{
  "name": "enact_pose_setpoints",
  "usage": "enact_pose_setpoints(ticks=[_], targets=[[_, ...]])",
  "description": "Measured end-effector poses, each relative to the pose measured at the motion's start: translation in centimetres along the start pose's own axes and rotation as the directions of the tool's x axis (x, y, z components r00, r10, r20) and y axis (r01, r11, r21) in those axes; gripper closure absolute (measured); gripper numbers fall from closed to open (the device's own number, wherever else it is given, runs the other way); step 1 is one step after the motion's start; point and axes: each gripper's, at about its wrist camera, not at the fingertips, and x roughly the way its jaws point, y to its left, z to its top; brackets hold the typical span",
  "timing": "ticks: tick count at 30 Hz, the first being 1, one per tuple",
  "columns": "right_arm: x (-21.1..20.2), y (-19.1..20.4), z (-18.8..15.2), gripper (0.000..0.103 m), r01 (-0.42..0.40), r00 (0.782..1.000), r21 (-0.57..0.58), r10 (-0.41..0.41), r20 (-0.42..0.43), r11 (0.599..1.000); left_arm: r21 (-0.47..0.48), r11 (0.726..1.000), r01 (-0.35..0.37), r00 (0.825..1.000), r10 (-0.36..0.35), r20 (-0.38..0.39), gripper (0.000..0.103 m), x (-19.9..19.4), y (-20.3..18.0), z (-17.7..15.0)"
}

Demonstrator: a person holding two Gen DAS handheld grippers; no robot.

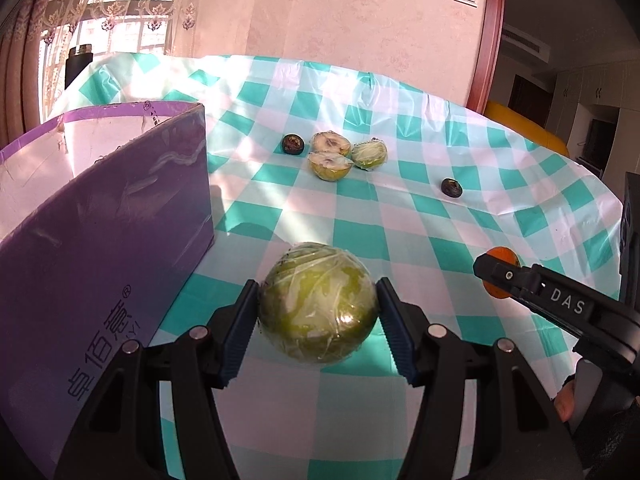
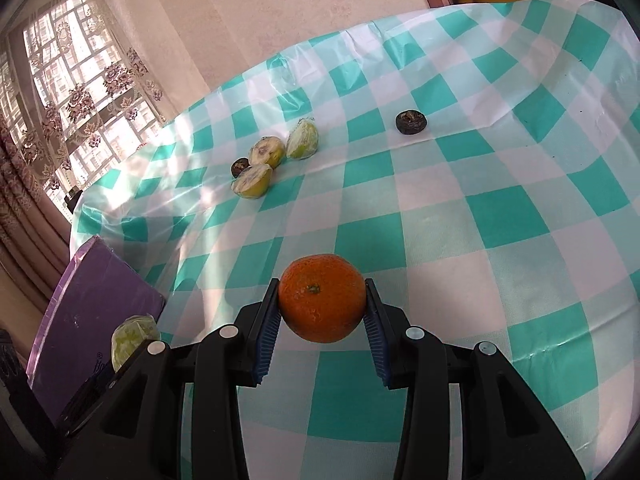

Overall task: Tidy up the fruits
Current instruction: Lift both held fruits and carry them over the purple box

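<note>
Left gripper clamped on wrapped green fruit, pads flat against both flanks, fruit lifted off checked tablecloth. Purple box just beside, to the left in the left wrist view, open top facing up, near wall tall.

Right gripper clamped on orange, stem toward the camera, pads biting at the widest part. Also off the cloth, judging by the shadow beneath.

Remaining on the cloth, far side: two cut halves touching each other, a wrapped wedge against them, one dark small fruit just beside the group, another dark small fruit well apart to the right.

Step in hand, by judgement: carrying both fruits to the box.

Notes for doing it well:
- Raise the green fruit clear above the box wall before crossing; wrap looks slick, so no loosening of the grip mid-carry.
- Keep grippers apart on approach; right one already near the left in the left wrist view, risk of a knock.
- One hand in at a time, left first as nearer.
- Lower inside before releasing; round fruit likely to roll or bounce if dropped from height.
- Box interior floor mostly hidden from here; contents uncertain.
</note>
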Motion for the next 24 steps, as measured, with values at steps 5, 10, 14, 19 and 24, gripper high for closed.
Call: enact_pose_setpoints(ticks=[5,10,14,19,24], targets=[[-2.0,0.4,-1.2,0.063,0.011,0.998,-0.033,-0.009,0.057,0.999,-0.004,1.000,-0.001,0.999,0.001,0.035,0.044,-0.7,0.0,-0.1],[-2.8,0.2,-1.3,0.063,0.009,0.996,-0.022,-0.007,0.093,1.000,0.003,1.000,-0.021,0.992,0.020,0.123,0.044,-2.7,-0.1,-0.5],[-3.5,0.7,-1.6,0.063,0.006,0.991,-0.039,0.000,0.132,0.999,0.016,0.999,-0.037,0.974,0.032,0.223,0.044,-5.6,-0.6,0.2],[-4.8,2.7,-2.1,0.063,-0.002,0.980,-0.127,0.027,0.195,0.992,0.033,0.998,-0.055,0.937,0.040,0.348,0.044,-10.2,-0.9,1.8],[-5.5,5.2,-2.7,0.063,-0.018,0.977,-0.219,0.064,0.202,0.976,0.008,0.998,-0.065,0.922,0.057,0.382,0.044,-13.9,0.2,3.0]])
